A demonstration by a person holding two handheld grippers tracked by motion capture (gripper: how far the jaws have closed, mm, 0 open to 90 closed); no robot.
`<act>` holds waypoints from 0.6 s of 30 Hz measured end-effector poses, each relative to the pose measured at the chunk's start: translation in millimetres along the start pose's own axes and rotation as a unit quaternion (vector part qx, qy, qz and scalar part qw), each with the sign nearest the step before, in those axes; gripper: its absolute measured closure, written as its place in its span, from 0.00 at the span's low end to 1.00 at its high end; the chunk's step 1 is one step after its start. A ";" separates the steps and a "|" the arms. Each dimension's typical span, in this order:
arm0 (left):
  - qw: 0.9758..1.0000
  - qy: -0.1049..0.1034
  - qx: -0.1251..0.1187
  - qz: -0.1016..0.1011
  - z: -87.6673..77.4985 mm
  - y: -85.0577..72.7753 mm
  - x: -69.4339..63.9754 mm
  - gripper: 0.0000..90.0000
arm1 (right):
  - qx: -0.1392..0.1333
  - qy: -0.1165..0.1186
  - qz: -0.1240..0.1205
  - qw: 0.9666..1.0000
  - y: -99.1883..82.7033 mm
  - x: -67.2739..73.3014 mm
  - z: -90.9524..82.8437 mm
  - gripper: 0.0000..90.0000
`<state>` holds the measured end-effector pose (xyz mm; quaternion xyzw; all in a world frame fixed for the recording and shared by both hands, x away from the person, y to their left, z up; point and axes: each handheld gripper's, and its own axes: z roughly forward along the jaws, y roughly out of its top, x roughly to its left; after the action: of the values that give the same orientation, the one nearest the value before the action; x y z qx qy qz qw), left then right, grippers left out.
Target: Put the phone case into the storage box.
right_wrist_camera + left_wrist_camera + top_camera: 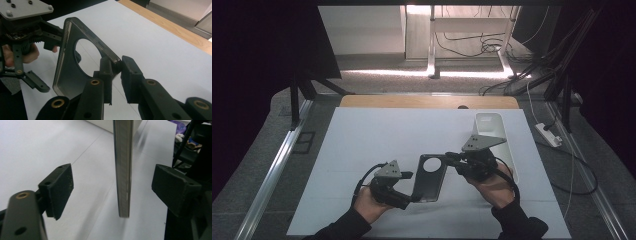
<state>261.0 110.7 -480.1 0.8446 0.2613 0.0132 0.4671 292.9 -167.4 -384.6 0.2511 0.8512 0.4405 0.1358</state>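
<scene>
A: How are the hands sitting over the white table sheet (362, 145)?

B: Both are resting low. The right gripper (117, 68) is clenching a corner of the dark flat phone case with a round hole (430, 177); the left gripper (112, 190) is standing released, its pads clear of the case edge.

A: Anything unclear?

B: The room beyond is lying dark.

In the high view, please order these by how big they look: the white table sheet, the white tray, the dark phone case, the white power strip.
1. White table sheet
2. White tray
3. Dark phone case, close to the tray; partly hidden, so unsure
4. White power strip
</scene>
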 end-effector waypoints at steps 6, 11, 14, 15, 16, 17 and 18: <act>1.000 0.008 -0.001 -0.005 -8.9 -5.6 3.4 0.13 | -0.002 -0.010 0.007 1.000 -0.9 -6.6 -2.5 0.87; 1.000 0.029 -0.003 -0.006 -15.5 -10.1 6.6 0.08 | -0.003 -0.017 0.011 1.000 -0.8 -10.3 -4.7 0.87; 0.999 0.035 -0.008 -0.014 -20.5 -13.5 8.9 0.06 | -0.001 -0.020 0.011 1.000 -0.8 -12.8 -5.5 0.87; 0.999 0.038 -0.009 -0.015 -21.6 -14.4 9.2 0.05 | 0.000 -0.022 0.012 1.000 -0.7 -13.8 -5.8 0.87; 0.999 0.041 -0.010 -0.016 -23.3 -15.9 9.9 0.05 | 0.000 -0.022 0.012 1.000 -0.8 -14.7 -6.0 0.87; 0.999 0.043 -0.012 -0.018 -24.5 -17.2 10.2 0.05 | 0.000 -0.023 0.014 1.000 -0.7 -15.9 -6.5 0.87; 0.999 0.044 -0.018 -0.022 -25.7 -18.5 10.5 0.04 | 0.000 -0.025 0.015 1.000 -0.6 -17.0 -7.0 0.87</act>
<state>255.3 143.4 -482.7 0.8285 0.3000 0.0445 0.4708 303.8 -181.8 -380.8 0.2747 0.8436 0.4361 0.1508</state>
